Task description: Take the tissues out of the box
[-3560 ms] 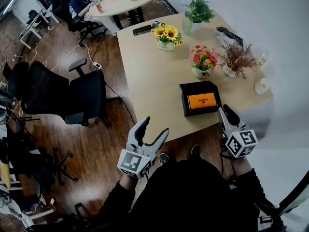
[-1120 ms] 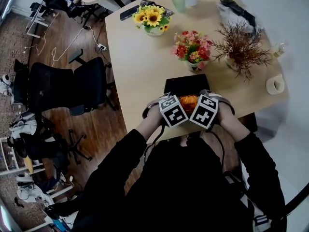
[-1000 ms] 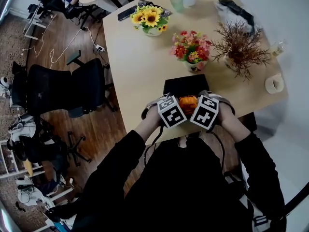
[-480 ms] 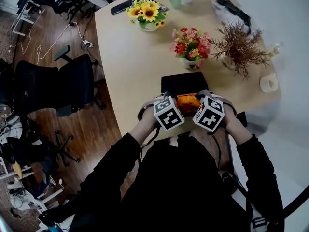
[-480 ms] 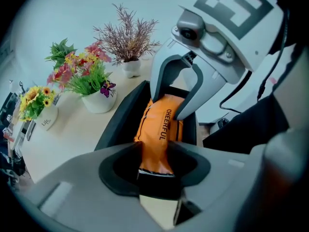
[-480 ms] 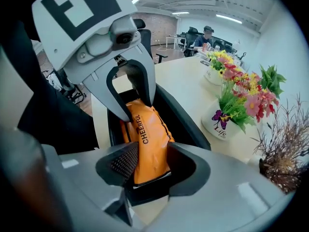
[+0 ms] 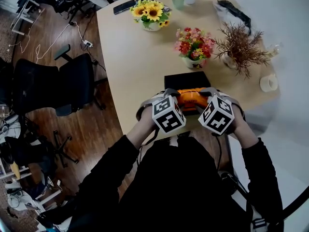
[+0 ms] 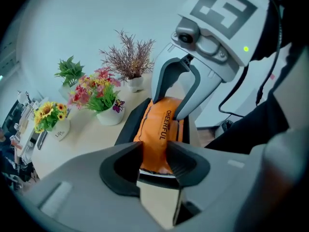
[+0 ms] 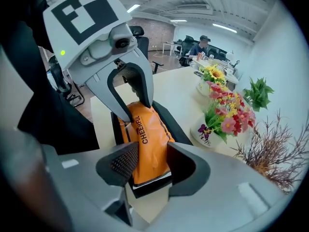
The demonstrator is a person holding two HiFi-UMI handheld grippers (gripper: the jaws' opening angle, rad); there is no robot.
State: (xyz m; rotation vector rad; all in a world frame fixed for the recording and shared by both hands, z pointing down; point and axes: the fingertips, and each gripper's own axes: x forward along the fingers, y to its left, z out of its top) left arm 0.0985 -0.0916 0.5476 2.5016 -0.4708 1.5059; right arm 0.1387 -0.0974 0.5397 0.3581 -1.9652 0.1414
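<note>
The left gripper (image 8: 154, 162) is closing its jaws on one end of the orange tissue pack (image 8: 161, 129), its pads pressing in from both sides. Facing it, the right gripper (image 9: 147, 167) is clamping the opposite end of the same pack. Between the two grippers the pack is bulging up above the rim of the black box (image 8: 124, 132), which is lying just below them on the pale table (image 7: 140, 57). Beyond the grippers a pot of red and pink flowers (image 7: 193, 47) is standing, with dried twigs (image 7: 239, 47) beside it and sunflowers (image 7: 152, 14) farther off.
</note>
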